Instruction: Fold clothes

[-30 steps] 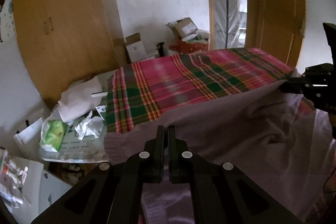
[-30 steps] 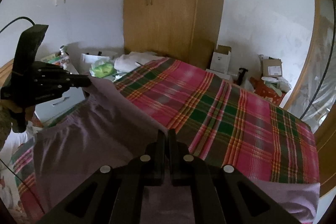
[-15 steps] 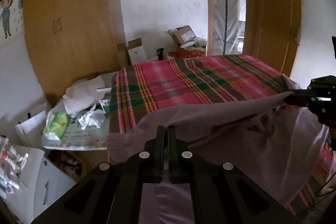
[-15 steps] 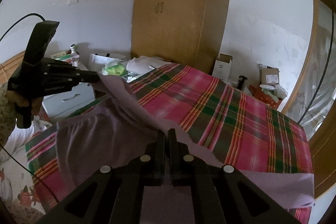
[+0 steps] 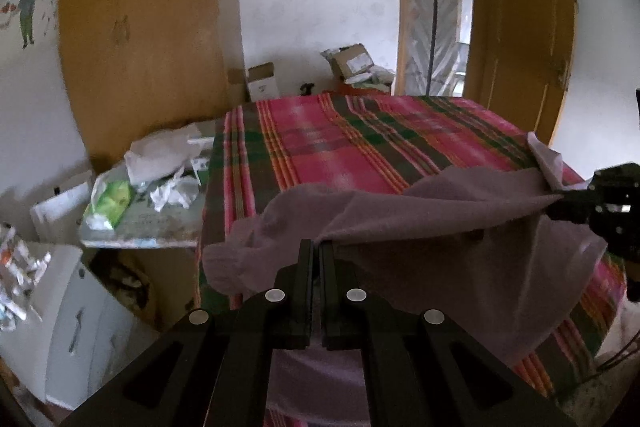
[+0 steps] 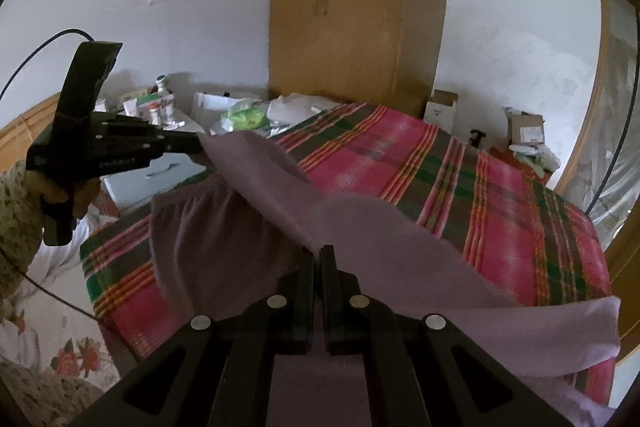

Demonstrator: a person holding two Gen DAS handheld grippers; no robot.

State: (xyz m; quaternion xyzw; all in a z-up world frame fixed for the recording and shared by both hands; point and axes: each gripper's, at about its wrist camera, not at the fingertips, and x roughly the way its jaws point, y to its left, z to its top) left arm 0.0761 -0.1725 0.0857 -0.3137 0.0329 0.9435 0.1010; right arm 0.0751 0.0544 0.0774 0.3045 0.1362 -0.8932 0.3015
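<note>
Bottom centre of the left wrist view: left gripper (image 5: 316,245) clamped shut on the edge of the mauve garment (image 5: 420,227). Bottom centre of the right wrist view: right gripper (image 6: 317,251) likewise pinched closed on the same cloth. Between them, garment lifted and stretched, lower part draped over the near end of the plaid bed (image 5: 320,143). Beyond, wide bare plaid stretching toward the frame's centre. At left, cluttered side table (image 5: 140,223) just beside the bed edge. Farther back, wooden wardrobe (image 6: 352,7).

both wrist views look close along fingers (image 5: 316,255), sharing the bed (image 6: 440,179).
</note>
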